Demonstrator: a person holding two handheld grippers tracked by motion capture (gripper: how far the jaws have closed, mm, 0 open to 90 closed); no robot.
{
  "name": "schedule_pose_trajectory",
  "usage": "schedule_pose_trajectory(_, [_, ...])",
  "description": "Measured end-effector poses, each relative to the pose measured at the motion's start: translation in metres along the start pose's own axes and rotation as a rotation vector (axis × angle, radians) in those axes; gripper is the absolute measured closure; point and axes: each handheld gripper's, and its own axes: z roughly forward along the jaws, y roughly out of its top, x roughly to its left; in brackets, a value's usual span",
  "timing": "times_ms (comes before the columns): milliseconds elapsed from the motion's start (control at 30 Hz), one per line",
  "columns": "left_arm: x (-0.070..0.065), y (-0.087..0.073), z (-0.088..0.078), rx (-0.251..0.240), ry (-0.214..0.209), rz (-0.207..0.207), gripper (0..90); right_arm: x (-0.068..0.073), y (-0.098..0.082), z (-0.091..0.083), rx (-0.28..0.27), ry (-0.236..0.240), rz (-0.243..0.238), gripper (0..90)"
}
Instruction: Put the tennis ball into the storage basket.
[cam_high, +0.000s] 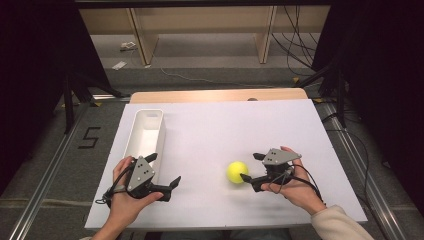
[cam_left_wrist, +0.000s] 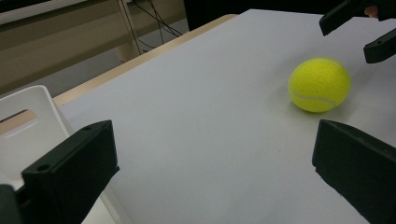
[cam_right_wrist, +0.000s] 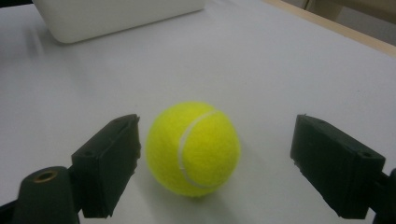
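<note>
Right gripper view, right claw (cam_right_wrist: 212, 163) spread around tennis ball (cam_right_wrist: 193, 148), left claw (cam_high: 164, 170) apart

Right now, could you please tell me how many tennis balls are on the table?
1. The tennis ball lies on the white table, between the jaws of the open right gripper. The bin's inside is partly hidden.

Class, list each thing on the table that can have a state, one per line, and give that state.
Ball: resting on the table, ungripped, between the right gripper's jaws.
Bin: upright, empty as far as visible.
Left gripper: open, holding nothing.
Right gripper: open around the ball.
</note>
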Motion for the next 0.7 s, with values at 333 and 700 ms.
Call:
schedule_pose_trajectory(333, [0.0, 0.0, 0.0, -0.001, -0.001, 0.0, 0.0, 0.007, 0.003, 0.018, 0.031, 0.017, -0.024, 16.6])
schedule_pose_trajectory(700, [0.0, 0.0, 0.0, -0.001, -0.001, 0.001, 0.0, 0.009, 0.001, 0.035, 0.068, 0.033, -0.031, 16.6])
